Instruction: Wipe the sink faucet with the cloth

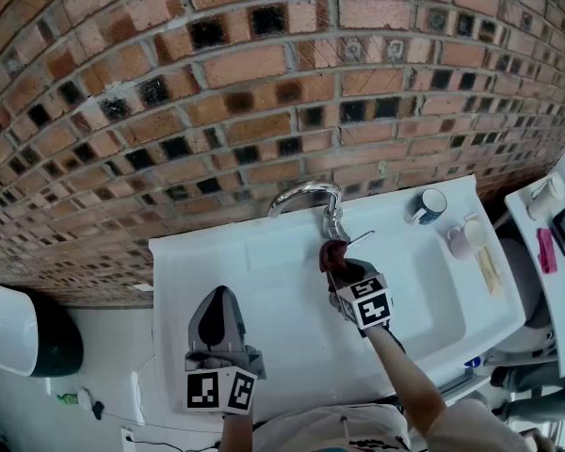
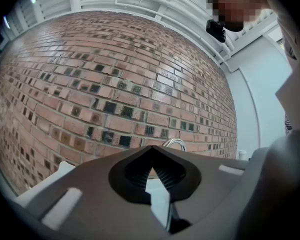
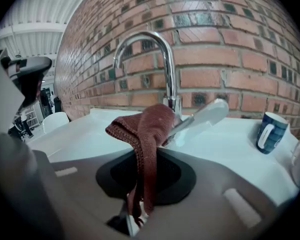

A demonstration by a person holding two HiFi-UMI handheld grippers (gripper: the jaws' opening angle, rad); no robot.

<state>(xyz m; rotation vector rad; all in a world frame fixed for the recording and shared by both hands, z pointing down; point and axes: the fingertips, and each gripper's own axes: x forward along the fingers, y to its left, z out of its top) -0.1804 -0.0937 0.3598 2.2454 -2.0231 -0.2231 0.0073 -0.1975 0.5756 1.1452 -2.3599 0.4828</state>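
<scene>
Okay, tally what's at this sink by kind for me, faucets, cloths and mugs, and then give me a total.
Faucet: 1
Cloth: 1
Mugs: 2 (blue mug, pale mug)
Total: 4

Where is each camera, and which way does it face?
Head view: on the person's head, looking down at sink, faucet, left hand-held gripper, right hand-held gripper and forearm.
Left gripper view: rides the left one, facing the brick wall; shut jaws show.
Right gripper view: rides the right one, facing the faucet; jaws grip the cloth.
Shared: faucet.
</scene>
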